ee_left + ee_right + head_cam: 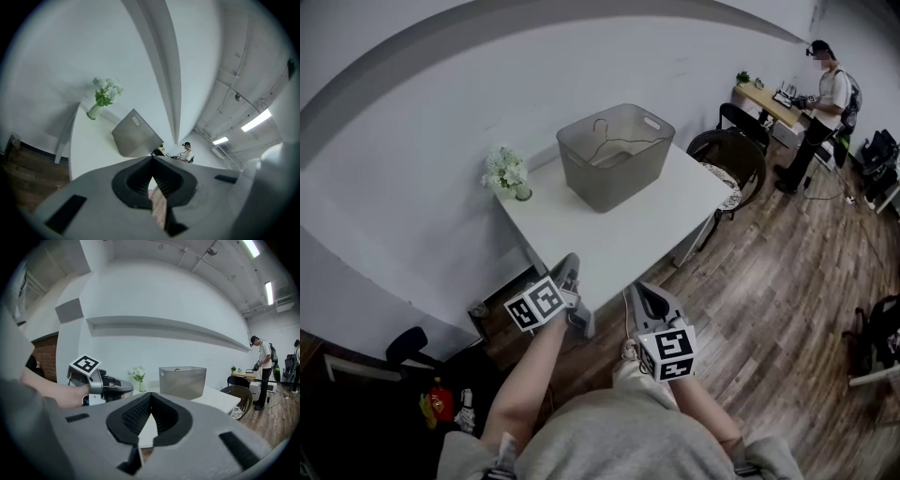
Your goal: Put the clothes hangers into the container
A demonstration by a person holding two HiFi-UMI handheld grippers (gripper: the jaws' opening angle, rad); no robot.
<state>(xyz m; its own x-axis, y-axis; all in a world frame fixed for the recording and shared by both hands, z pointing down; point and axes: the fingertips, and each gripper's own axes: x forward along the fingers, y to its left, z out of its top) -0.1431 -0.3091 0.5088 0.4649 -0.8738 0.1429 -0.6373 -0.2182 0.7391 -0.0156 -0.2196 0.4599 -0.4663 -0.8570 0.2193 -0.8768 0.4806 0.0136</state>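
Standing at six o'clock of the table (619, 234), I see the bin (614, 164) at twelve with a hanger (609, 143) inside, so loading looks finished. My left tongs (570, 264) and right tongs (640, 293) are closed and empty; I judge nothing's left to fetch.

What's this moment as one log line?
left claw: shut, empty; right claw: shut, empty; thin wire clothes hanger: in grey plastic bin on white table
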